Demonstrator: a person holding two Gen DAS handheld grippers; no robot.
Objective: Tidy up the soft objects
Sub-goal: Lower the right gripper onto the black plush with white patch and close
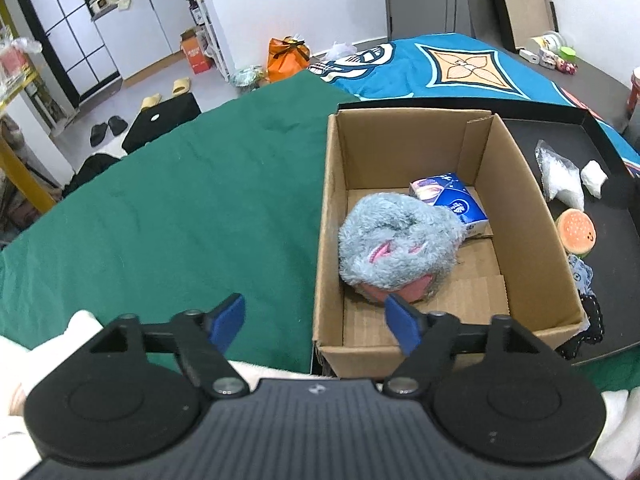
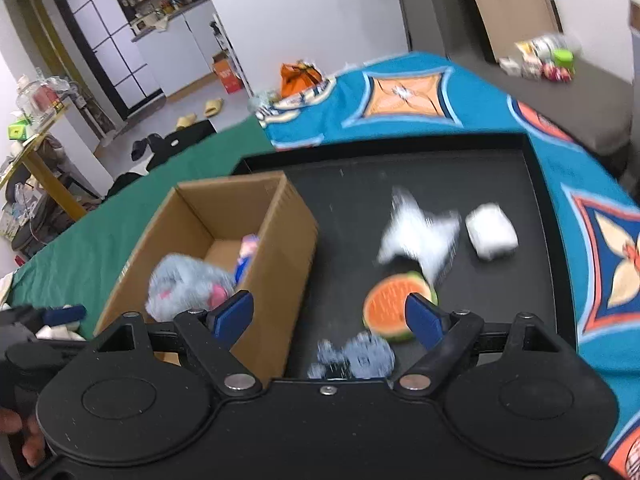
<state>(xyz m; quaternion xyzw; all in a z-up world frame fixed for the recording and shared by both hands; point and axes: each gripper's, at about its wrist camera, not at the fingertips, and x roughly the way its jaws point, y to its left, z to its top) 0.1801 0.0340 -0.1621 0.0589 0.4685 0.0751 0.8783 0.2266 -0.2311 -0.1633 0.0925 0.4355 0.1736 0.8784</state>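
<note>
- Risk notes, read left to right. Left hand-held gripper (image 1: 316, 322) hangs over the near-left corner of the cardboard box (image 1: 332, 216), fingers wide apart and nothing between them. One blue pad is outside the near wall, the other above the box floor. If I lower it here, I expect a finger to catch the rim and shove or tip the box.
- Grey plush toy (image 1: 396, 240) lies inside the box, resting against the blue tissue pack (image 1: 452, 196). It fills much of the floor; I judge later items may pile up and spill over the wall.
- Right hand-held gripper (image 2: 332, 318) is also spread open and empty, above the black tray (image 2: 352, 200) beside the box.
- Watermelon-slice toy (image 2: 394, 308) sits just beside the right finger, with a blue patterned cloth (image 2: 356, 356) lying close by. Closing now could pinch both, or clip only the slice's edge so it squirts free.
- White crinkled bag (image 2: 416, 236) and white bundle (image 2: 492, 232) lie farther back on the tray. This view is blurred, so my aim is uncertain.
</note>
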